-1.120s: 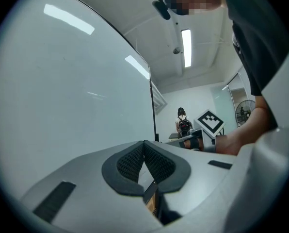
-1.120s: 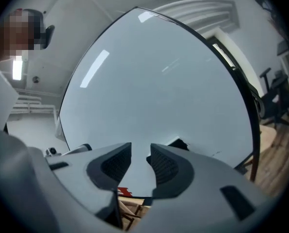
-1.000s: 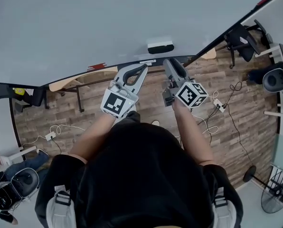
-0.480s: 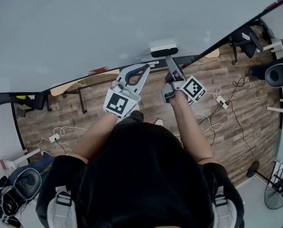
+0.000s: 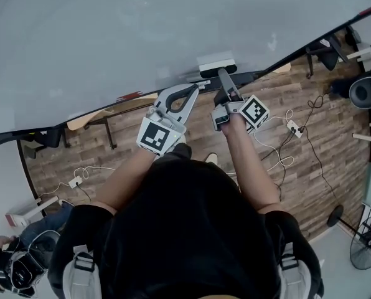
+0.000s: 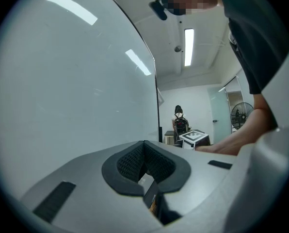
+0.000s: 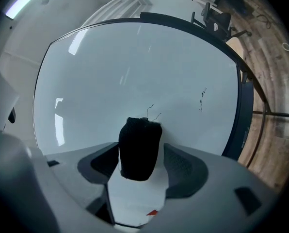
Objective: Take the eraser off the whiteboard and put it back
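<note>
- Jaws on the right gripper (image 5: 222, 73) were opening, one on each side of the eraser (image 5: 217, 61) with a gap between each pad and it, so nothing was gripped.
- Seen from the head view, that gripper stood on edge, pointing level at the whiteboard (image 5: 142, 30).
- The eraser sat on the whiteboard, low down, just above the board's dark bottom rail (image 5: 248, 78).
- Its long axis ran across the board, along that rail.
- In the right gripper view the eraser (image 7: 139, 149) ran up the picture between the jaws, its white part nearest the camera and its black part beyond, against the board (image 7: 135, 72).
- Which face met the board could not be told.
- Jaws on the left gripper (image 5: 190, 89) were closed tip to tip and held nothing.
- It hung just left of the right gripper, below the rail and apart from the eraser.
- The left gripper view showed the board (image 6: 62, 81) running alongside.
- Wood floor (image 5: 310, 129) lay below, with cables on it.
</note>
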`<state>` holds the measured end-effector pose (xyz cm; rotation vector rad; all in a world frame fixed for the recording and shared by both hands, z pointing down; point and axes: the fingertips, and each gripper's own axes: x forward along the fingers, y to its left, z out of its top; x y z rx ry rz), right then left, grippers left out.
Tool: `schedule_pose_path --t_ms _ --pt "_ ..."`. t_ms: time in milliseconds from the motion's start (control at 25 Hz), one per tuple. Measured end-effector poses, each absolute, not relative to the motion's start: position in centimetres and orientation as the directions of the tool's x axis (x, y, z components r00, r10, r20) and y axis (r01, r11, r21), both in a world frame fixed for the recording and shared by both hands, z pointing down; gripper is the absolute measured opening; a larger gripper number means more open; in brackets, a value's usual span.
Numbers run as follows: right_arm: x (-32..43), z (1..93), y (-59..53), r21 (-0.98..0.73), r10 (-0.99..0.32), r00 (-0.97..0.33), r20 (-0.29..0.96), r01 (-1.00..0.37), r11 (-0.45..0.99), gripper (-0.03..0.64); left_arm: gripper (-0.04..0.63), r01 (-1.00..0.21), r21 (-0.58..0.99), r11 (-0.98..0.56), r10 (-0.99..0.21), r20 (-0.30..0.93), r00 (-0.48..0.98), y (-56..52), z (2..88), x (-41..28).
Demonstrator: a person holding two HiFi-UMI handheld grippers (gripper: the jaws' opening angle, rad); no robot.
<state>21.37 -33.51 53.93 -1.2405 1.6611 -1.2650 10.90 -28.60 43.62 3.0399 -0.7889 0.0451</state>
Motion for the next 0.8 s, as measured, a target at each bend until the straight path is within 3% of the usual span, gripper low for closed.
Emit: schedule_pose_path --t_ms 480,800 --pt "21.1 53.8 -35.0 -0.971 -0.953 -0.299 -0.036 -0.215 0.104 0.273 -0.005 -0.473 0.001 -0.881 -0.473 0.045 0.880 -29.6 44.2 10.7" --pt "21.2 54.0 -35.3 -0.977 -0.956 -0.288 -0.055 -0.180 0.110 0.236 -0.005 -0.479 0.009 -0.878 -0.478 0.055 0.877 -30.1 44.8 10.3"
